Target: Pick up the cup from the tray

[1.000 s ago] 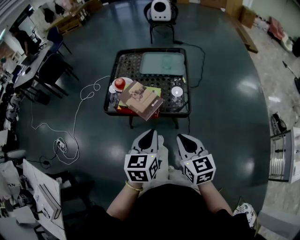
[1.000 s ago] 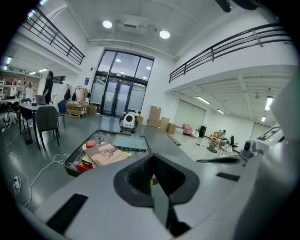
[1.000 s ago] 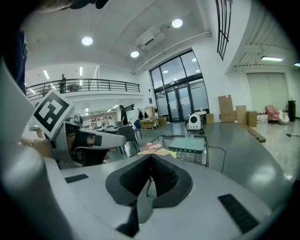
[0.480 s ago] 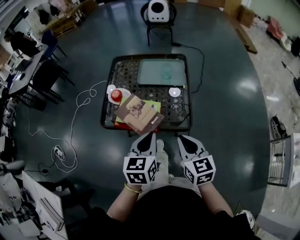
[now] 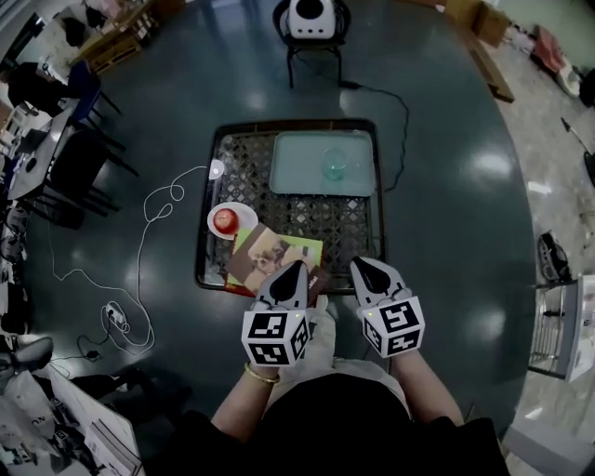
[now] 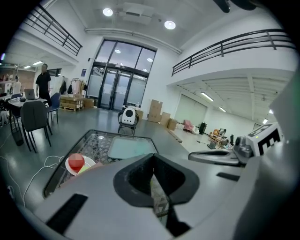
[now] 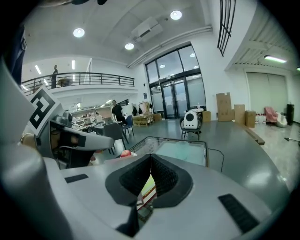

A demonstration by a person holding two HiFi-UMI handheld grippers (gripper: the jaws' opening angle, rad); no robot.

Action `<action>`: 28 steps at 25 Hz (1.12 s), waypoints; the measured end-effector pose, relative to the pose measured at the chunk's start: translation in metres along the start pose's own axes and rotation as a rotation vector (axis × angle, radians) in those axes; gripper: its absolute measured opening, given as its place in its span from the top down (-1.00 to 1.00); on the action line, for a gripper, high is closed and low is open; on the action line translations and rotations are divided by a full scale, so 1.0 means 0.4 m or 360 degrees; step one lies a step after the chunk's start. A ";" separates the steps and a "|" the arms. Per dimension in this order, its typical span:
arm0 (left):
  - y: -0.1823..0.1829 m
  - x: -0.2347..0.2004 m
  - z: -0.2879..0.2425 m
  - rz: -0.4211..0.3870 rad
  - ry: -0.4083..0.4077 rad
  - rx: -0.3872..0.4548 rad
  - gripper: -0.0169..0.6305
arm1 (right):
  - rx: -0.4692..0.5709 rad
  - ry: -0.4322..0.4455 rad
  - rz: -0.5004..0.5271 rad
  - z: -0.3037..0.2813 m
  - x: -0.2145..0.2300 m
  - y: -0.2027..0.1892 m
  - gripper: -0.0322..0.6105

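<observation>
A clear greenish cup (image 5: 336, 165) stands on a pale green tray (image 5: 297, 167) at the far side of a black lattice table (image 5: 361, 232). In the right gripper view the cup (image 7: 180, 149) shows faintly on the tray (image 7: 192, 154); the left gripper view shows the tray (image 6: 129, 147). My left gripper (image 5: 294, 272) and right gripper (image 5: 363, 268) are both shut and empty. They hover side by side over the table's near edge, well short of the tray.
A red apple (image 5: 225, 220) rests on a white plate (image 5: 244, 213) at the table's left, a book (image 5: 270, 257) on coloured sheets lies near the front. A white cable (image 5: 149, 218) trails on the floor left. A chair with a white device (image 5: 310, 19) stands behind the table.
The table has come nearer in the head view. Both grippers, still shut, now reach over its near edge instead of hanging short of it.
</observation>
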State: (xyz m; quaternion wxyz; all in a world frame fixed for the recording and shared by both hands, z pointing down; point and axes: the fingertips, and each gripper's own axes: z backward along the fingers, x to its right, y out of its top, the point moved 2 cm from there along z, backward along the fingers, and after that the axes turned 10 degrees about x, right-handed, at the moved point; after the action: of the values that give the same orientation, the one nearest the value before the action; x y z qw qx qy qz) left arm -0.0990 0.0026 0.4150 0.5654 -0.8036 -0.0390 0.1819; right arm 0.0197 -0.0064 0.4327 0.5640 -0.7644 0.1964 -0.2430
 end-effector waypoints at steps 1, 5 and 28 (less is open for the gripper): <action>0.006 -0.011 -0.022 0.0006 0.0001 -0.0004 0.92 | -0.0006 -0.0008 0.0002 -0.027 0.018 0.003 0.88; 0.018 -0.046 -0.102 0.0025 -0.0010 -0.0029 0.92 | -0.0064 -0.0026 0.0004 -0.136 0.084 -0.004 0.87; -0.026 -0.127 -0.349 0.0149 -0.0132 -0.0221 0.92 | -0.0331 -0.0196 -0.0092 -0.587 0.370 -0.173 0.08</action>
State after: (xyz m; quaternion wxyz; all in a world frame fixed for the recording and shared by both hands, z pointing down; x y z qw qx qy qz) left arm -0.0979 -0.1322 0.4786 0.4972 -0.8335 -0.0372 0.2380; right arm 0.0012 -0.2515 0.5789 0.4856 -0.8375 0.1634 -0.1900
